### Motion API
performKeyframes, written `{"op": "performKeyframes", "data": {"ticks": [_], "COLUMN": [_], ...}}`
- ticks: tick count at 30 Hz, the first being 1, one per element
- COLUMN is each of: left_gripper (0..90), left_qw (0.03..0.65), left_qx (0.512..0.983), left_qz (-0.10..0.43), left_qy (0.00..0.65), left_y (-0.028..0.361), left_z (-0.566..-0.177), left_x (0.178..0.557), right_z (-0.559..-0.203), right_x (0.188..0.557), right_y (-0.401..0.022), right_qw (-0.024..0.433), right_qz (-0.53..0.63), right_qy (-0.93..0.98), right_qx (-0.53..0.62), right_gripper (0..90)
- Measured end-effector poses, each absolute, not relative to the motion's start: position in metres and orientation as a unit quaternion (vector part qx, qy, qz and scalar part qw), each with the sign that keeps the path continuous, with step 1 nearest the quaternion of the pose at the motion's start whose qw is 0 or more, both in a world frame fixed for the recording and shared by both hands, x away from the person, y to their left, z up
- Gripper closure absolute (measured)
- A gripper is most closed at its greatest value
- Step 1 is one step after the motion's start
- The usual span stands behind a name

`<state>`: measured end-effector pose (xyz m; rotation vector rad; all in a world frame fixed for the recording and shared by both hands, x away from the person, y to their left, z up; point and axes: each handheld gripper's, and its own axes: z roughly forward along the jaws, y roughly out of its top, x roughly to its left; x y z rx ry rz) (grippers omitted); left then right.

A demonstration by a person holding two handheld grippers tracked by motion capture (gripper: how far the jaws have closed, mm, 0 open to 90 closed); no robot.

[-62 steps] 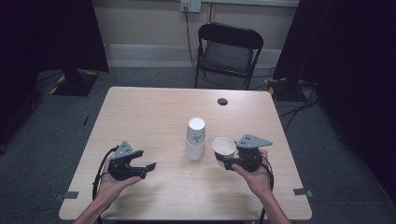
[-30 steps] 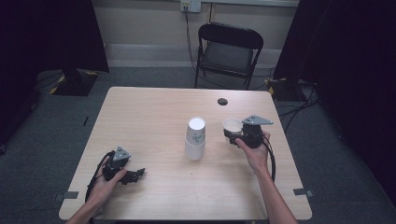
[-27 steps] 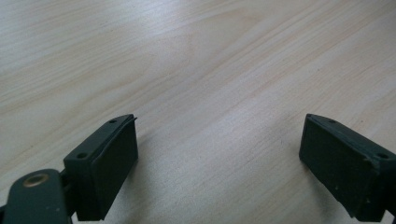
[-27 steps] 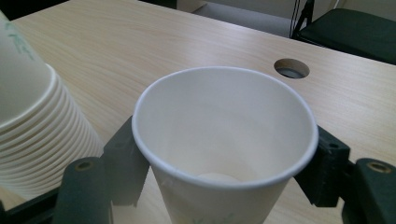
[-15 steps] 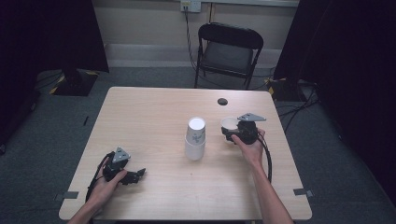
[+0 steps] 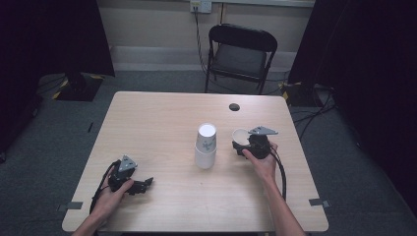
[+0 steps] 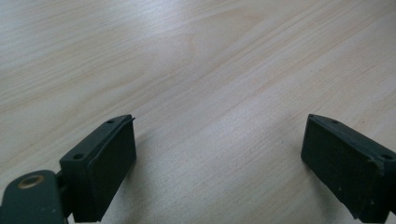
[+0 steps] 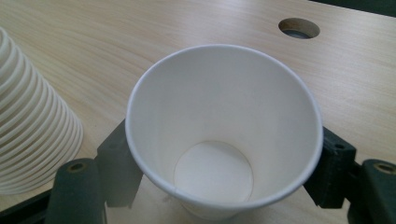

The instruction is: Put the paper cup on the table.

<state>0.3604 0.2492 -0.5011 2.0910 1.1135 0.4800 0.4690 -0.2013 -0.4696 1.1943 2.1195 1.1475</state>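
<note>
Nearest the person, at about seven o'clock on the wooden table (image 6: 162,118), the left gripper (image 6: 142,185) rests low over bare wood with its jaws spread wide and nothing between them. Farther in, at roughly three o'clock from the table's middle, the right gripper (image 6: 241,146) has a single white paper cup (image 6: 240,136) upright between its jaws, mouth up and empty; the jaws have just been opening, and whether the pads are touching the cup's wall I cannot tell. Just beside it, at its nine o'clock, stands the stack of upside-down paper cups (image 6: 205,146), apart from the lone cup.

Judging by this, one cup has been separated from the stack and is being set down upright; letting go and drawing the hand clear are left, and perhaps more cups to follow.

Beyond, at one o'clock, a round cable hole (image 6: 234,106) pierces the tabletop. Past the far edge stand a black folding chair (image 6: 241,51), grey carpet, a pale wall with a socket, and dark curtains at both sides.
</note>
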Motion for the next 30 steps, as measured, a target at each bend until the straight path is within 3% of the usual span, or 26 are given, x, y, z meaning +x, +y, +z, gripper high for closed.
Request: {"op": "performKeyframes", "data": {"ticks": [6,9,30], "left_gripper": [9.2,8.9,8.9], "left_qw": [0.356,0.356,0.356], "left_qx": [0.81,0.811,0.811], "left_qz": [0.182,0.182,0.182], "left_qy": [0.429,0.428,0.428], "left_y": [0.249,0.249,0.249], "left_z": [-0.501,-0.501,-0.501], "left_x": [0.361,0.361,0.361], "right_z": [-0.47,-0.472,-0.46], "right_x": [0.466,0.466,0.438], "right_y": [-0.202,-0.202,-0.223], "right_qw": [0.214,0.197,0.176], "right_qz": [0.419,0.417,0.402], "right_qy": [0.767,0.769,0.768], "right_qx": [0.436,0.442,0.467], "right_gripper": [23.9,13.6,13.9]}}
